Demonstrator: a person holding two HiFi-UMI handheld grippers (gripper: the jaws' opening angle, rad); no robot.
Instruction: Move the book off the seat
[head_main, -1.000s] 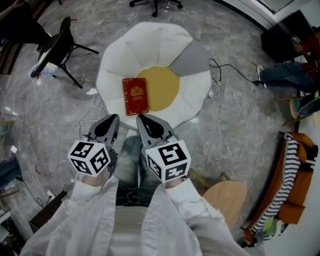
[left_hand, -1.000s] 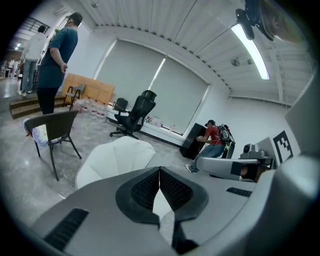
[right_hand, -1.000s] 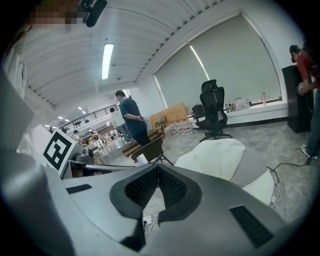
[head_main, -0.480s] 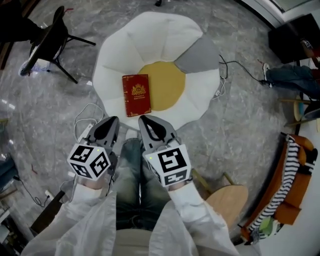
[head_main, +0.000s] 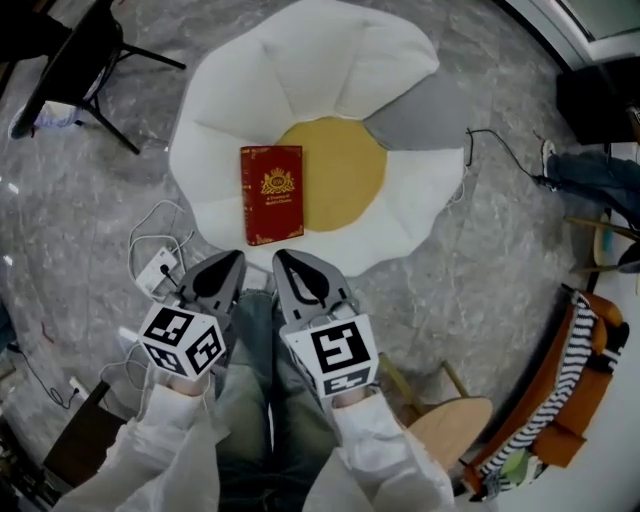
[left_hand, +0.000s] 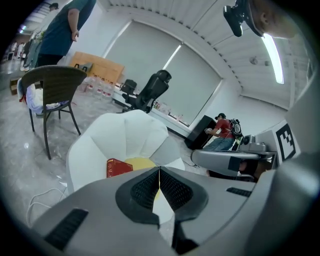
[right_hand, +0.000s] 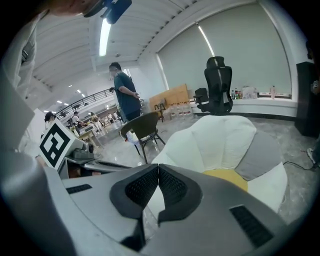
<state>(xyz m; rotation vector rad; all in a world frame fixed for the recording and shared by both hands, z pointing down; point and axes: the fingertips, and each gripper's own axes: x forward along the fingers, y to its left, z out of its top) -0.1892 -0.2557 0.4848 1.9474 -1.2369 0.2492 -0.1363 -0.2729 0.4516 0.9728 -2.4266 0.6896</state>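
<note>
I saw the book (head_main: 272, 194) lying flat on the seat (head_main: 300, 70), a little left of the middle of the head view. It lay partly on a white petal, and its right edge reached over the yellow centre (head_main: 345, 185). Its long axis ran up and down the frame, nearly along the line the grippers pointed.

It lay just above both tips. The left gripper (head_main: 224, 264) was below and left of its lower corner, and the right gripper (head_main: 286, 264) was almost under its lower edge. I judged the right one a bit nearer.

Both pairs of jaws were clenched together with nothing between them.

The book looked like a stiff, thin hardcover, dark red with a gold crest and border. The seat looked soft and padded, shaped like a flower, with white lobes and one grey lobe (head_main: 415, 120).
</note>
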